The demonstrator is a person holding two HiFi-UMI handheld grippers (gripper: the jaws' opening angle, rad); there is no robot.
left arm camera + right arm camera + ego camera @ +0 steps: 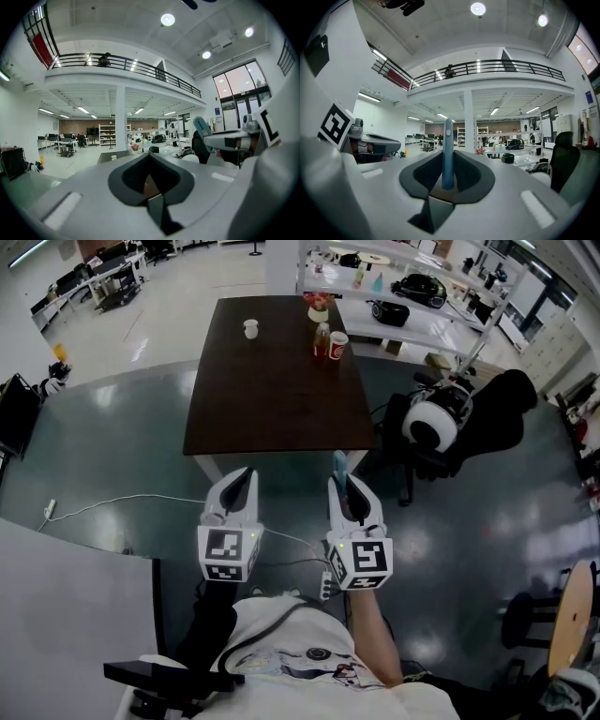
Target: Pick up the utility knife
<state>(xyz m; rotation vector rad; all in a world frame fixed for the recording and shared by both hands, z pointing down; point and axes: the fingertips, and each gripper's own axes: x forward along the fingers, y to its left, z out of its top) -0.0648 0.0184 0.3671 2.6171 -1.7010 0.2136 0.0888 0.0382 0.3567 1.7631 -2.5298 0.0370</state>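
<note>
A slim blue utility knife (448,154) stands upright between the pads of my right gripper (449,183), which is shut on it. In the head view the knife's blue tip (339,462) pokes out ahead of the right gripper (343,480), held in the air short of the dark table (272,390). My left gripper (246,476) hangs beside it at the same height. Its jaws meet with nothing between them (150,182). The left gripper view catches the knife (202,126) at its right side.
On the table's far end stand a white cup (250,329), a bottle (322,340), a red cup (338,345) and flowers (319,304). A black office chair (450,427) is to the right. A white cable (122,502) and a power strip (325,585) lie on the floor.
</note>
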